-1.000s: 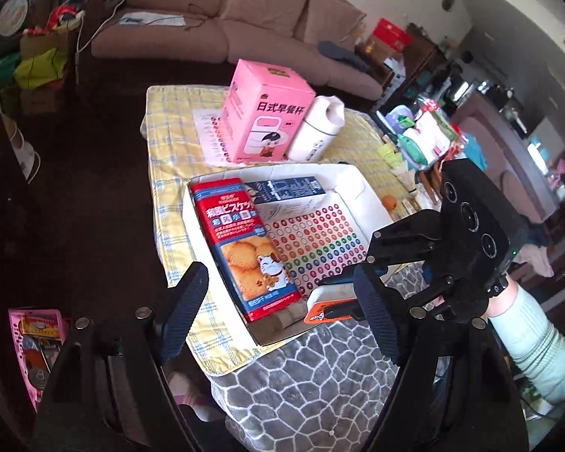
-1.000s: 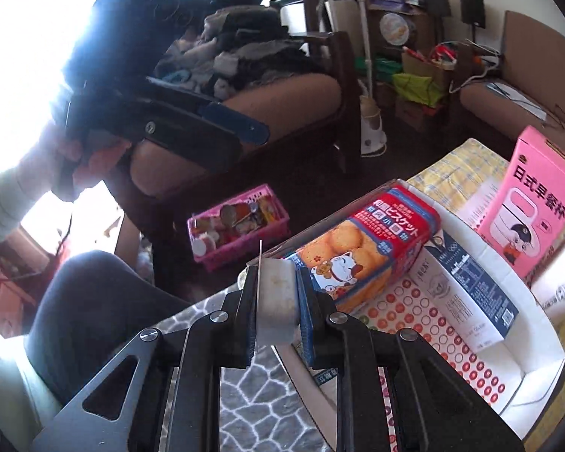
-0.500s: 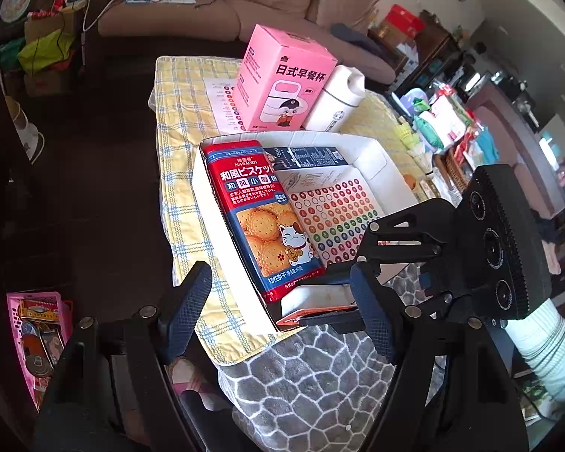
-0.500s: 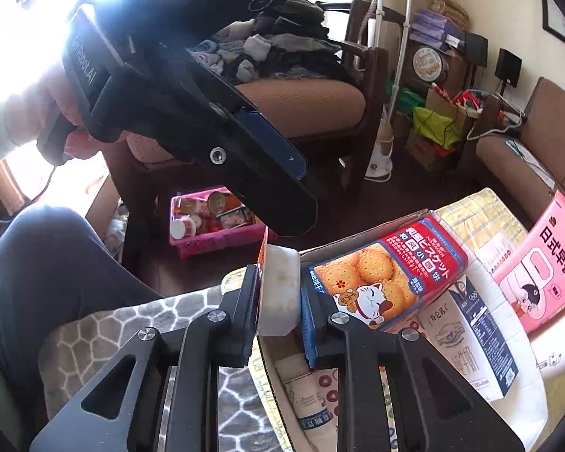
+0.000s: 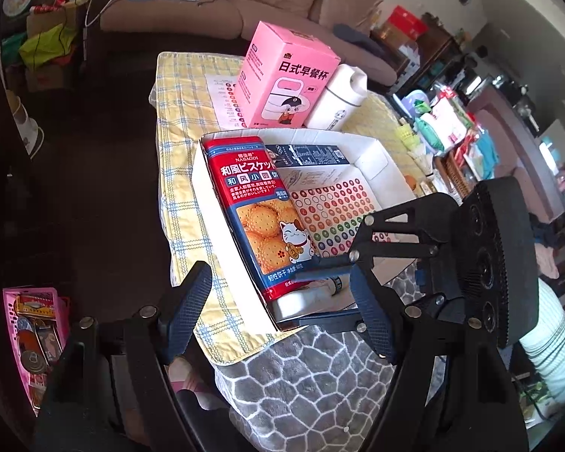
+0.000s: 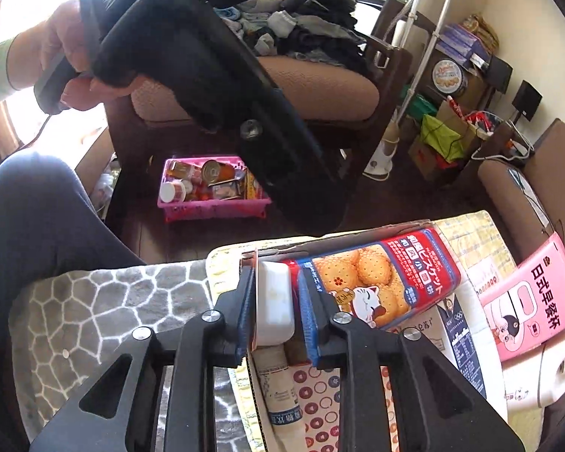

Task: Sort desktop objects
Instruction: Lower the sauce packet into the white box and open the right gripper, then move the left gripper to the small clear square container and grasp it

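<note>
White block (image 6: 273,303) between right gripper (image 6: 275,312) jaws, opening, contact unclear; judged light, rigid, gripped across flat sides; left gripper (image 5: 275,316) released, empty.

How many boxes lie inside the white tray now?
2: the red biscuit box along the white tray's left side, and a dark blue box beside it. Others may be hidden.
</note>
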Motion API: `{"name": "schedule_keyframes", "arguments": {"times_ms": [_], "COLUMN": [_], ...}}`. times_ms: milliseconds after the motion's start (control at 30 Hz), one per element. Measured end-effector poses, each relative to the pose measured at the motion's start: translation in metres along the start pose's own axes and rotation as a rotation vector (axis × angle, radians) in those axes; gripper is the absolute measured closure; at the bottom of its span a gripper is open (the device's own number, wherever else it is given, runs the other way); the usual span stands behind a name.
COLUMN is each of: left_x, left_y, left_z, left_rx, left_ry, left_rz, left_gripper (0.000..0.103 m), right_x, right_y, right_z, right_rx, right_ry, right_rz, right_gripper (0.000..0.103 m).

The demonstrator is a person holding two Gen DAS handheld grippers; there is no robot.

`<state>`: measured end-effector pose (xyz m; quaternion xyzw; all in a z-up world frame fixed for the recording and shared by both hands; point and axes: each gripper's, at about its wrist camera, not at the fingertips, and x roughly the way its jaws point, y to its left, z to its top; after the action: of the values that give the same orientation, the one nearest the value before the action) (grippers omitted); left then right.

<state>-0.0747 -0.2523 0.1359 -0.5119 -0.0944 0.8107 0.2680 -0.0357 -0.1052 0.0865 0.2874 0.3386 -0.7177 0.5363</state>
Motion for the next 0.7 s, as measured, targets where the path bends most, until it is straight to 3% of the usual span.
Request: {"name": "schedule_keyframes", "arguments": {"times_ms": [100,200,333,467,500,533,600,700], "left_x": [0.003,0.006,0.012,0.019,0.021,0.025,0.033,0.039], "left_y": [0.001,0.0,-0.007,-0.027,-0.036,-0.045,-0.061,-0.088], "left_z": [-0.001,-0.002,-0.003,-0.002,-0.002,-0.002,0.0,0.005], "left_rx": [-0.002,0.005,0.047,0.112,0.148,0.182,0.228,0.26], "left_ry": [0.011,0.019,0.041,0.06,0.067,0.078,0.085,0.07], "left_rz": [0.002,0.015,0.06,0.083,0.105,0.137,0.171,0.122], "left_gripper": [0.031,0.031,0.031,0.034,0.029,0.018,0.008,0.005], "right_x": [-0.023,-0.052,-0.071,-0.091,-0.097,-0.102,-0.113,-0.134], "right_y": [-0.011,-0.038,-0.07,-0.07,-0.07,-0.069,-0.065,-0.067], "right_z": [-0.007,-0.02,-0.047,-0.07,-0.075,-0.08,-0.092,-0.111], "right_rx": [0.087,0.289,0.606,0.7,0.712,0.724,0.758,0.811], "right_ry": [-0.065,-0.146,-0.153,-0.168,-0.163,-0.157,-0.141,-0.129], "right_rz": [-0.012,-0.027,0.02,-0.022,-0.04,-0.058,-0.103,-0.171], "right_gripper": [0.07,0.07,0.066,0.063,0.061,0.055,0.044,0.03]}}
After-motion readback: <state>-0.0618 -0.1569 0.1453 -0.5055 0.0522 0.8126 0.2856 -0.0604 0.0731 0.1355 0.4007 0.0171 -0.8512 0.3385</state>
